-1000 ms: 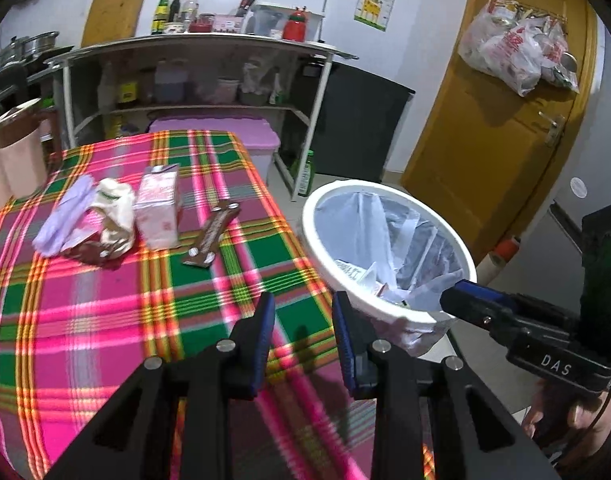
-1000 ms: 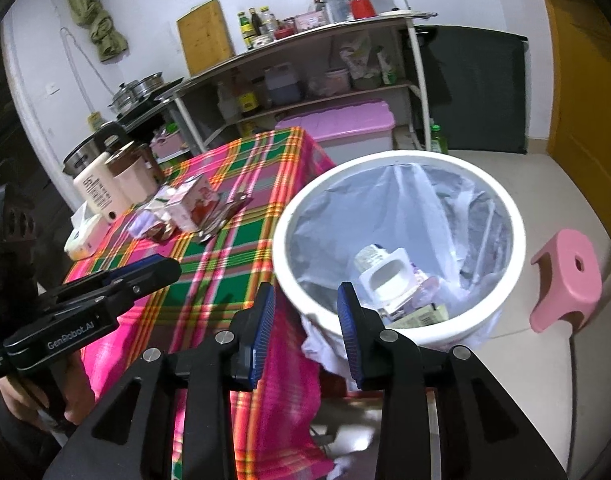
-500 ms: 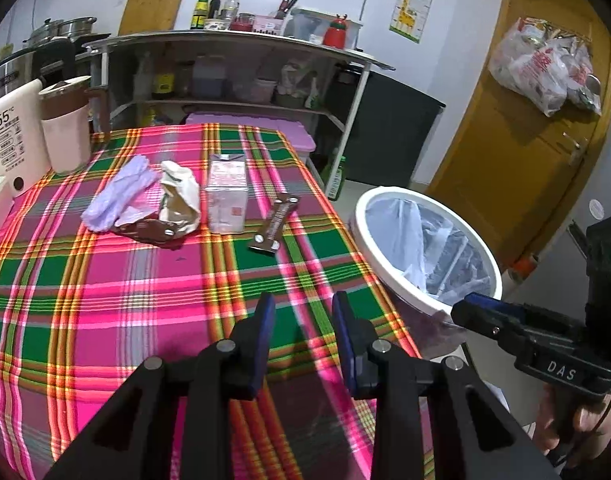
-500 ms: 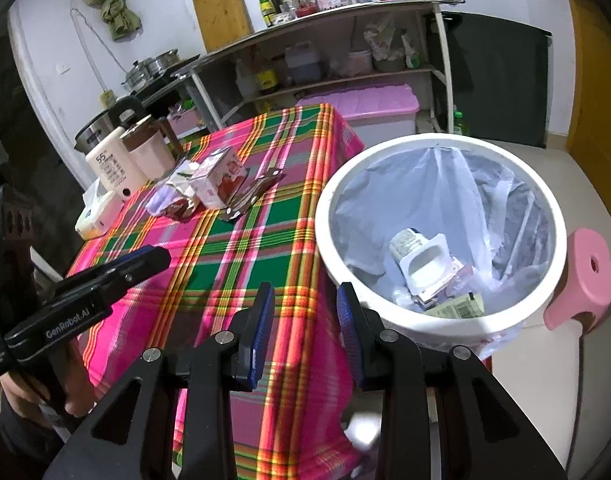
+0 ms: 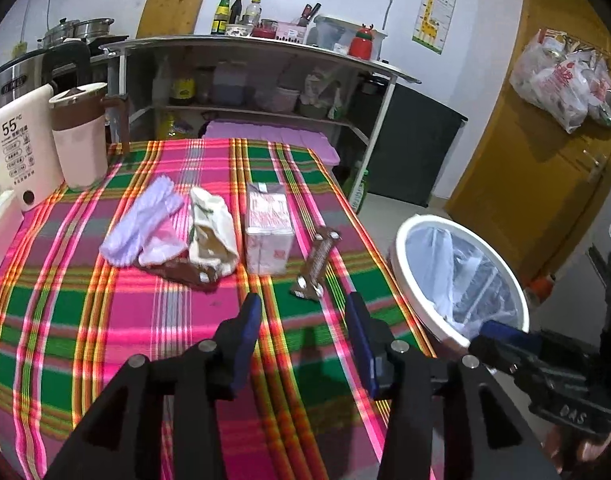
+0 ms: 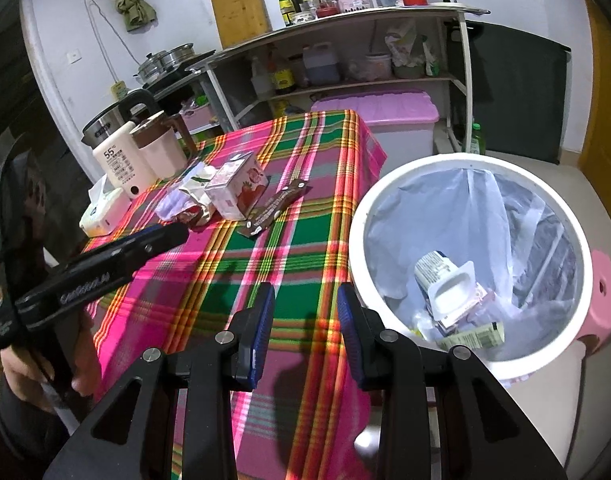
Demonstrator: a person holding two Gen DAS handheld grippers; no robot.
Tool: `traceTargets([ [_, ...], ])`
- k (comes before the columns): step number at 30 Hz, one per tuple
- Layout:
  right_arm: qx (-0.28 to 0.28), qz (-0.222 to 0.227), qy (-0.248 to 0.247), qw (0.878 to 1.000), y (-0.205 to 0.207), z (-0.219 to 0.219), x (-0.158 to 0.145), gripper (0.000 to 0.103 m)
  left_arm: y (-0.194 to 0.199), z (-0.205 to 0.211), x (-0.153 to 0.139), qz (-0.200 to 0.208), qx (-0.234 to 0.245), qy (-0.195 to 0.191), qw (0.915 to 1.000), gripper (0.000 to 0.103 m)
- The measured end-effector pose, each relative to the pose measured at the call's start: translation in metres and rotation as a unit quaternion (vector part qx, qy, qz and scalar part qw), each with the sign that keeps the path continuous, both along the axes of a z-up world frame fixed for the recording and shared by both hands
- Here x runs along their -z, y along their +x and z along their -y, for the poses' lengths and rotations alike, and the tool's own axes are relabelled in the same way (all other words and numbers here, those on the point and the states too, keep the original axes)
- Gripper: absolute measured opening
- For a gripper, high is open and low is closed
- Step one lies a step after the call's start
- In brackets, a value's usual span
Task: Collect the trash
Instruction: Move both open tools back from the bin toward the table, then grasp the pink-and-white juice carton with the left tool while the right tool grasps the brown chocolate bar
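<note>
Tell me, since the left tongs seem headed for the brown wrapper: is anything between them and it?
Nothing visible. The left tongs, opening and empty, face the brown wrapper across bare plaid tablecloth; the pink carton stands beside it, apart.

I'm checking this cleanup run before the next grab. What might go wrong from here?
The brown wrapper lies right beside the pink carton, so the left gripper, its jaws opening and empty, could knock the carton over. The crumpled trash pile is loose and may come apart when pinched. The bin stands off the table's edge, so a carried piece might drop short.
</note>
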State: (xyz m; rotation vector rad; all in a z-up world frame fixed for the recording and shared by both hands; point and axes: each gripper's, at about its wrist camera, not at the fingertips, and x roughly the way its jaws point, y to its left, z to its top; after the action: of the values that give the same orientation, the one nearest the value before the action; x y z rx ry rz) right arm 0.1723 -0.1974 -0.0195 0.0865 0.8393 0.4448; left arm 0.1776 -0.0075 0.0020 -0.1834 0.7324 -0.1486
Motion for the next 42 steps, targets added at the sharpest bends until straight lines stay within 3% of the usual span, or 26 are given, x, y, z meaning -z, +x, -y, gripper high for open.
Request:
traceTargets([
  [10,0.0,-0.003,0.0,1.0,0.014,-0.002,0.003,0.034,0.047,-0.005,0.006,-0.003,-0.018,0.008,0.9998,0.054],
  [21,0.006,-0.015,-0.004,1.0,0.029,-0.005,0.01,0.034,0.076,-0.003,0.019,-0.015,-0.025,0.023,0.9993,0.054],
  [23,0.006,-0.017,-0.006,1.0,0.032,-0.008,0.011,0.034,0.076,-0.003,0.021,-0.015,-0.022,0.023,0.9994,0.039],
  [28,0.004,-0.017,-0.009,1.0,0.036,-0.012,0.011,0.034,0.064,-0.007,0.017,-0.005,-0.017,0.024,0.9995,0.039],
  [35,-0.005,-0.019,-0.014,1.0,0.041,-0.027,0.013,0.034,0.049,-0.01,0.018,-0.018,0.039,-0.007,0.9991,0.039],
  [42,-0.009,-0.021,-0.023,0.999,0.043,-0.035,0.015,0.034,0.035,-0.017,0.014,-0.012,0.044,-0.02,0.9987,0.039],
])
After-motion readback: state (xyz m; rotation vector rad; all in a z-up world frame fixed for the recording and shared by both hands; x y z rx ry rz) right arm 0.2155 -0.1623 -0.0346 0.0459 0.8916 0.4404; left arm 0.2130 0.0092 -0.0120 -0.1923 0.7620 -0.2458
